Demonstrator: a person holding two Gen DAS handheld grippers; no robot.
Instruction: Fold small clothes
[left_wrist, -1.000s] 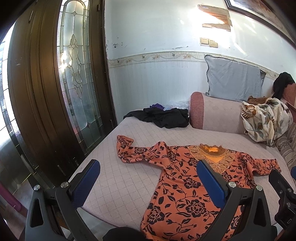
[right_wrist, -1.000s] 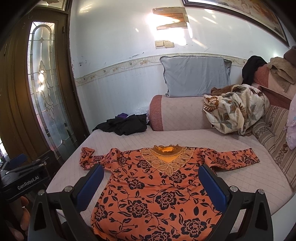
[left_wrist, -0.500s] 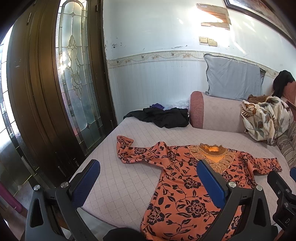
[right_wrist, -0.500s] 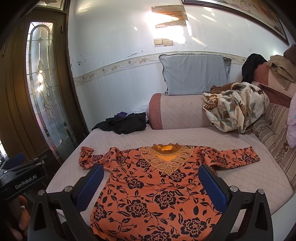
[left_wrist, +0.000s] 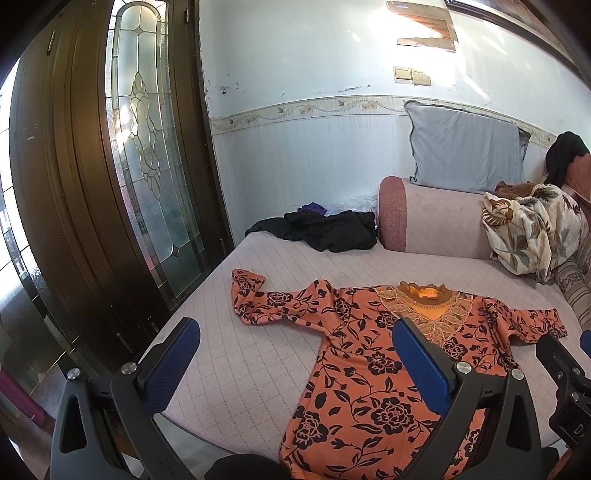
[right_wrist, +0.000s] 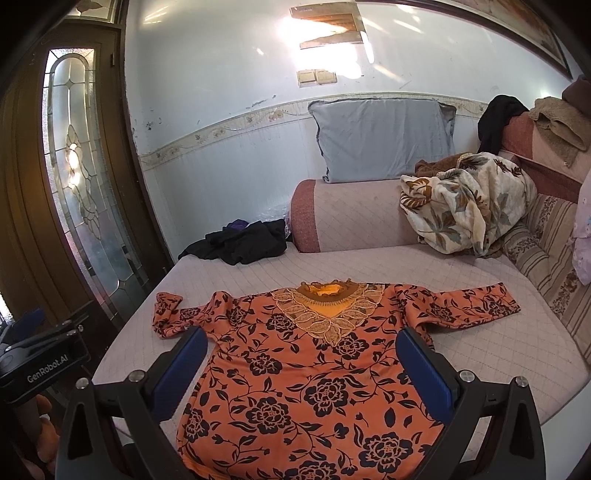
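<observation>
Orange floral top (right_wrist: 310, 373) lies flat on the sofa seat (right_wrist: 461, 332), sleeves spread. Black clothes pile (right_wrist: 243, 242) behind it, floral blanket (right_wrist: 469, 206) at right; nothing blocks. Left hand-held gripper (left_wrist: 295, 360) and right hand-held gripper (right_wrist: 301, 367) hover, jaws apart, empty. Barely changed from earlier.

The orange flowered top (right_wrist: 310, 373) runs off the bottom edge of the right wrist view between the fingers (right_wrist: 181, 363), so its hem cannot be seen. In the left wrist view the right-hand finger (left_wrist: 421, 360) covers part of its chest, and its lower edge is cut off too. Beyond the fingers, a purple item (left_wrist: 313, 208) is mostly buried behind the black clothes (left_wrist: 325, 230); what it is cannot be told. The framed picture (right_wrist: 517, 26) is cropped at the top.
</observation>
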